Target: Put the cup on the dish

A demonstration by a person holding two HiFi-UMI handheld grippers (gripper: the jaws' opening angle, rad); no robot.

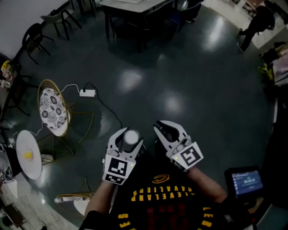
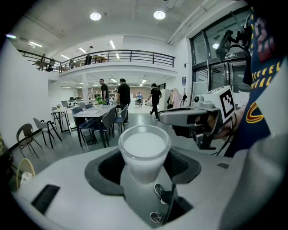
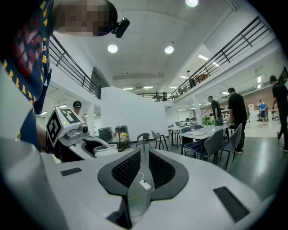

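Near the cup (image 1: 131,137), "CLEVELAND" shirt (image 1: 162,204)

The cup (image 2: 143,150) is white, the chair seat (image 1: 53,110) black-and-white patterned.

Well ahead and to the left of the left claw (image 1: 129,135), a gold-framed chair (image 1: 53,110) with a patterned seat stands on the dark glossy floor (image 1: 180,67), with a white power strip (image 1: 87,93) just beside it. Dark tables (image 1: 130,6) stand far ahead, and a small lit screen (image 1: 245,180) sits right of the right claw (image 1: 166,129)
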